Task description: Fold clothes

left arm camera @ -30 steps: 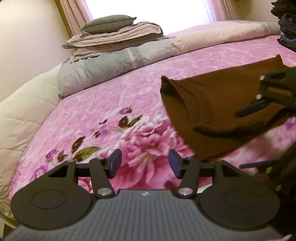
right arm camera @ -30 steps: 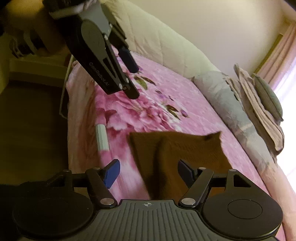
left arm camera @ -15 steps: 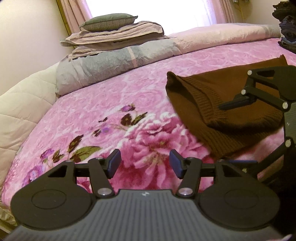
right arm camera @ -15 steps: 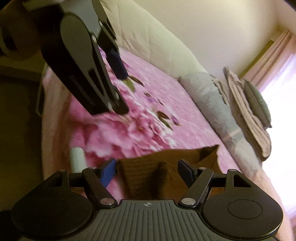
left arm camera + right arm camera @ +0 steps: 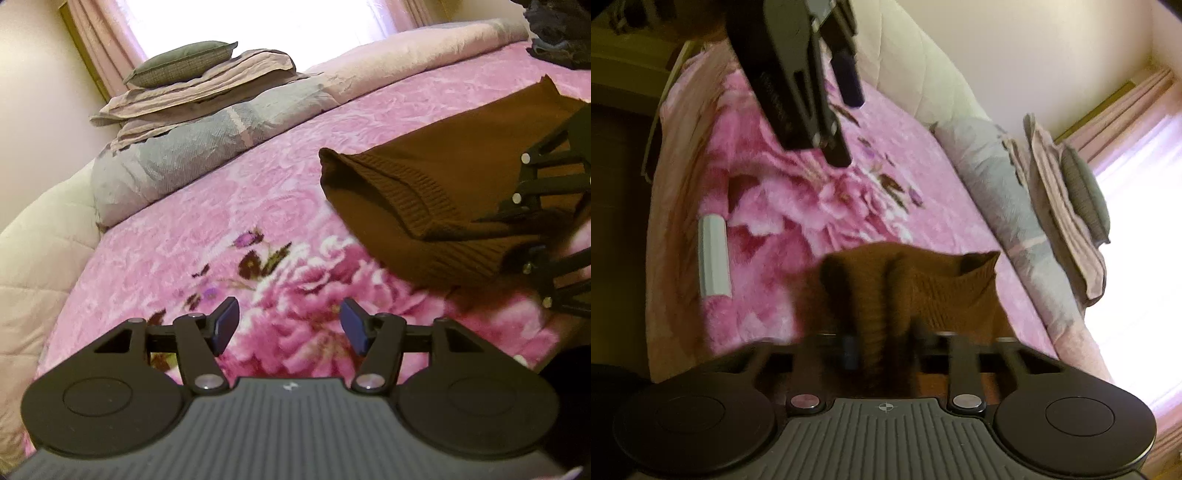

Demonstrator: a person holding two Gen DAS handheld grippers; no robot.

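A brown knitted sweater [image 5: 454, 192] lies folded on the pink flowered bedspread [image 5: 258, 206]. In the right wrist view the sweater [image 5: 923, 288] bunches up between my right gripper's [image 5: 882, 350] fingers, which are closed on its ribbed edge. My left gripper [image 5: 288, 325] is open and empty, hovering over the bedspread to the left of the sweater. It shows from outside in the right wrist view [image 5: 827, 103], raised above the bed. My right gripper shows at the right edge of the left wrist view [image 5: 532, 236], at the sweater's near edge.
Stacked pillows and folded blankets [image 5: 207, 74] lie at the head of the bed. A rolled grey-pink quilt [image 5: 192, 158] runs along the far side. A dark clothes pile [image 5: 561, 33] sits at far right. A white tube-like object [image 5: 713, 254] lies near the bed edge.
My right gripper has moved onto the sweater's edge and closed on it; it was open before. My left gripper stayed open and shifted slightly over the bedspread.
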